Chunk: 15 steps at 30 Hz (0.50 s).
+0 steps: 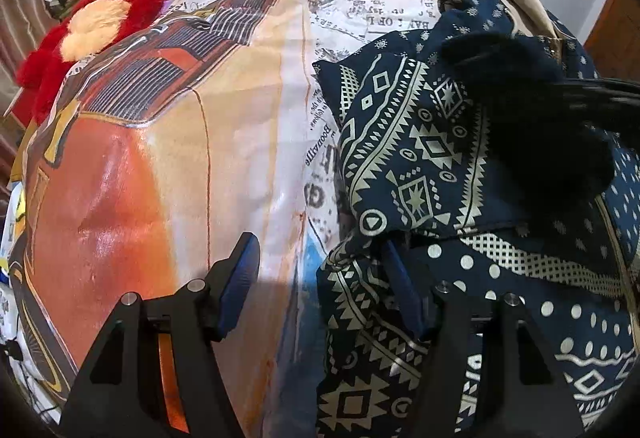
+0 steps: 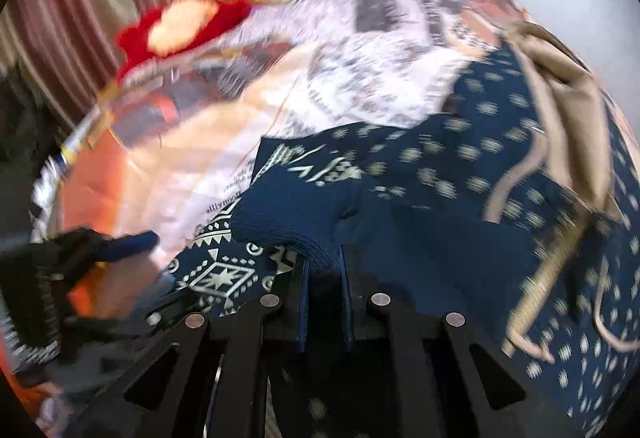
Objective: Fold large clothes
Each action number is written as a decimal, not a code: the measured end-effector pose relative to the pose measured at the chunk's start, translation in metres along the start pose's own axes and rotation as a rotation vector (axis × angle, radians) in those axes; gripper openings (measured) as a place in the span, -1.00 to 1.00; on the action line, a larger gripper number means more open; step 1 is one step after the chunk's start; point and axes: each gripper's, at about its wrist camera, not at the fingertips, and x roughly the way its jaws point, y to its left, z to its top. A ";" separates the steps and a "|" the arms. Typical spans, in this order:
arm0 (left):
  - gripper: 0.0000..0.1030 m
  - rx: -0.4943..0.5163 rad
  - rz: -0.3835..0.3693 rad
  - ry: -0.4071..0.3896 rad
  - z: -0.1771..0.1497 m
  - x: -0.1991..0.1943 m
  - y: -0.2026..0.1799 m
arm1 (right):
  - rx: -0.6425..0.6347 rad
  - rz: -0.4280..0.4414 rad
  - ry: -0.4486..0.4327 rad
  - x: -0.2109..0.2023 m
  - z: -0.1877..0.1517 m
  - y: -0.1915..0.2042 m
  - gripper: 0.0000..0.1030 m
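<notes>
Right wrist view: a dark knit edge of the navy patterned garment, spread on the bed, is pinched by the right claw for lifting; the left claw is held spread at its edge.

Soft, even daylight is filling both views; glare is showing on the orange bedsheet. Left wrist view is staying sharp w/ dark fisheye corners. Right wrist view is smearing w/ motion blur, esp. around the red plush toy.
</notes>
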 end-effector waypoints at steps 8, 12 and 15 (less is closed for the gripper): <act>0.22 -0.062 0.078 0.000 0.008 -0.002 -0.002 | 0.163 -0.042 -0.137 -0.088 -0.023 -0.068 -0.79; 0.22 -0.103 0.130 -0.029 0.015 -0.011 0.000 | 0.239 -0.081 -0.203 -0.131 -0.042 -0.104 -0.79; 0.22 -0.142 0.137 -0.037 0.016 -0.015 0.004 | 0.286 -0.098 -0.222 -0.152 -0.060 -0.127 -0.79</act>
